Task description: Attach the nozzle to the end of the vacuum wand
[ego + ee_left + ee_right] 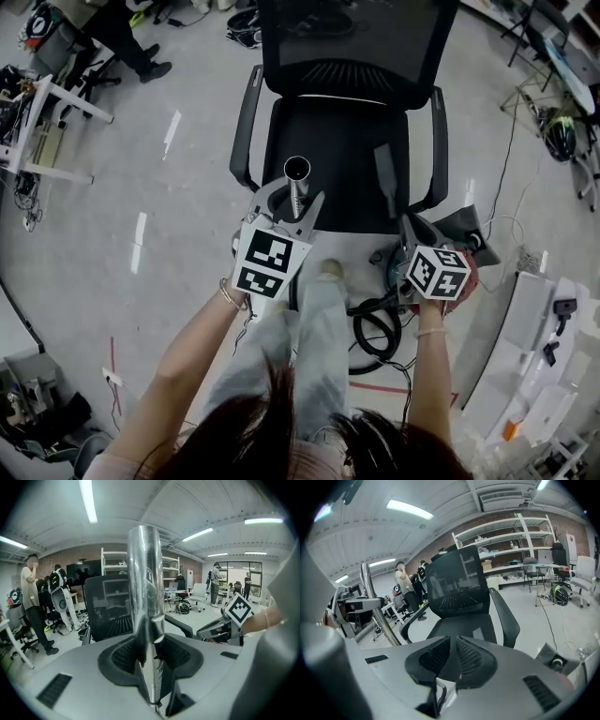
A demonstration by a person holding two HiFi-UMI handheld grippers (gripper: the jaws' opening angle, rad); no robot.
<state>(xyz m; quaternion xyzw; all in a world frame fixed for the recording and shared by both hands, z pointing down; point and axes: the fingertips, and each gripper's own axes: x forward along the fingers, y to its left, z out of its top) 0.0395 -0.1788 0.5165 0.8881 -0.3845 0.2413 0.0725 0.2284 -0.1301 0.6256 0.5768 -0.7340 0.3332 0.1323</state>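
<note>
While your left tool [289,202] clamps the wand [297,176] upright with its open end up, your right tool [411,227] is clenched on nothing. The step in hand looks to be fetching the nozzle [386,180], which lies on the chair [328,141] seat just ahead of that tool. Next you would likely need to part its jaws, grasp the nozzle, and line it up with the wand's mouth.

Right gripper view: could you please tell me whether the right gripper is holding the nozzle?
No, the right gripper is shut with nothing between its jaws, and the nozzle lies on the chair seat.
</note>
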